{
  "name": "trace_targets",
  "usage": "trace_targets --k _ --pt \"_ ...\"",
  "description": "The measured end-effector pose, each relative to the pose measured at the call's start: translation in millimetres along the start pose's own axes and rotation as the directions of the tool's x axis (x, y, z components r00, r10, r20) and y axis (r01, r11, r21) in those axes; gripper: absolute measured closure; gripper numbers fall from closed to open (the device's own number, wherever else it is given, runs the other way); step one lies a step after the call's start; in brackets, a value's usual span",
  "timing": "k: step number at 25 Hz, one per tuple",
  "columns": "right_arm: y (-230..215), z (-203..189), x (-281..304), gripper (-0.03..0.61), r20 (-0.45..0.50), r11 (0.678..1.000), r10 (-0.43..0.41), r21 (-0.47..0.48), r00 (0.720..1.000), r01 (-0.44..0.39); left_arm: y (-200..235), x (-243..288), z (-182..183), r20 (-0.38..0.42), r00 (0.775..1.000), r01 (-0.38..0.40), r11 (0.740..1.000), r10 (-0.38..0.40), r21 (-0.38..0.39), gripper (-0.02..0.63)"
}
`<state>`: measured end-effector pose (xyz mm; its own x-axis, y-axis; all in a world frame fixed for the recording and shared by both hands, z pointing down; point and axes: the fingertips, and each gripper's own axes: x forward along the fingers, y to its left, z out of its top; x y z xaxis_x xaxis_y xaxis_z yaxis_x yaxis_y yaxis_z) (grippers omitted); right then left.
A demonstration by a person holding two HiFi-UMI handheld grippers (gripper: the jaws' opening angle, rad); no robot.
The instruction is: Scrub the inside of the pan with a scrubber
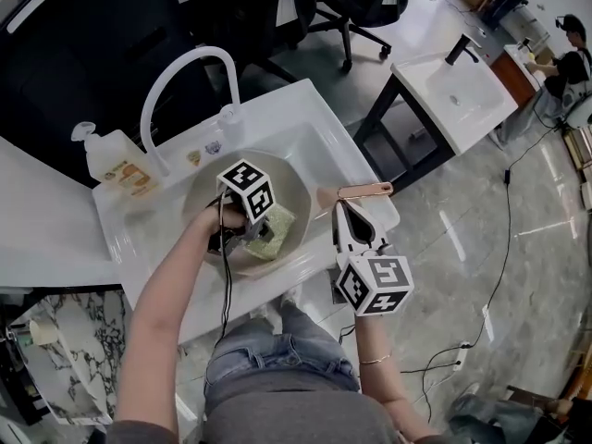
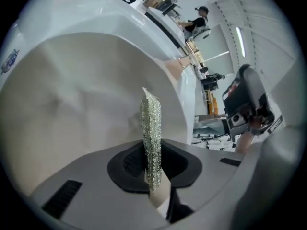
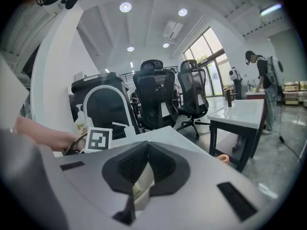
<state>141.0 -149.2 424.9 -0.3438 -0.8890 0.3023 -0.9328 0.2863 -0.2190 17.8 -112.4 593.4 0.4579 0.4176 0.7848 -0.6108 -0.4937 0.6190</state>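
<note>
A soap bottle (image 1: 116,160) stands on the white counter (image 1: 55,239) at the far left. Next to it a tall bent tap (image 1: 185,67) hangs over the sink (image 1: 314,146). Both are close by, so I think soap and water are there for the washing.

The pan (image 1: 208,192) sits in the sink with its open side up. That way the tool can get at the inside, and drips fall into the sink.

The left tool (image 1: 248,234) reaches down into the pan. Its two jaws are pressed tight on the scrubber (image 2: 151,128). The scrubber is a thin, sparkly, yellow-green pad. In the left gripper view it stands on its thin edge between the jaws. Its long way runs straight out from the tool, and its far end points at the pale wall of the pan. From above, the pad is over the part of the pan nearest the person, a bit to the right. It looks pressed on the pan, but I cannot tell for sure. Holding it by one end leaves most of the pad free to rub.

The pan's pink handle (image 1: 370,191) sticks out to the right, past the rim. The right tool (image 1: 350,213) comes up from below, and its jaws are closed narrow on a thin pale piece. I think that piece is the handle. This grip would stop the pan from sliding or spinning during the scrubbing.
</note>
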Motion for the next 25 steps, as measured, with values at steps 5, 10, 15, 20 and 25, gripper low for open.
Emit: trace_targets --k 5,10,15,20,25 --pt "6 1 9 0.568 -0.007 0.999 0.034 -0.008 0.999 -0.034 22 0 -27 -0.156 0.983 -0.093 0.995 0.095 0.025 0.554" --pt "20 6 21 0.568 -0.011 0.996 0.085 -0.027 0.996 -0.085 56 -4 -67 -0.299 0.917 -0.255 0.965 0.263 0.067 0.554" --pt "35 8 34 0.568 -0.023 0.990 0.134 -0.047 0.991 -0.134 77 -21 -87 -0.329 0.852 -0.389 0.913 0.407 0.123 0.554" --pt "45 6 42 0.568 -0.034 0.984 0.167 -0.058 0.985 -0.168 100 -46 -93 -0.338 0.734 -0.540 0.808 0.589 0.235 0.554" --pt "47 9 45 0.568 -0.034 0.981 0.183 -0.063 0.983 -0.185 115 -61 -89 -0.295 0.665 -0.633 0.728 0.686 0.263 0.552"
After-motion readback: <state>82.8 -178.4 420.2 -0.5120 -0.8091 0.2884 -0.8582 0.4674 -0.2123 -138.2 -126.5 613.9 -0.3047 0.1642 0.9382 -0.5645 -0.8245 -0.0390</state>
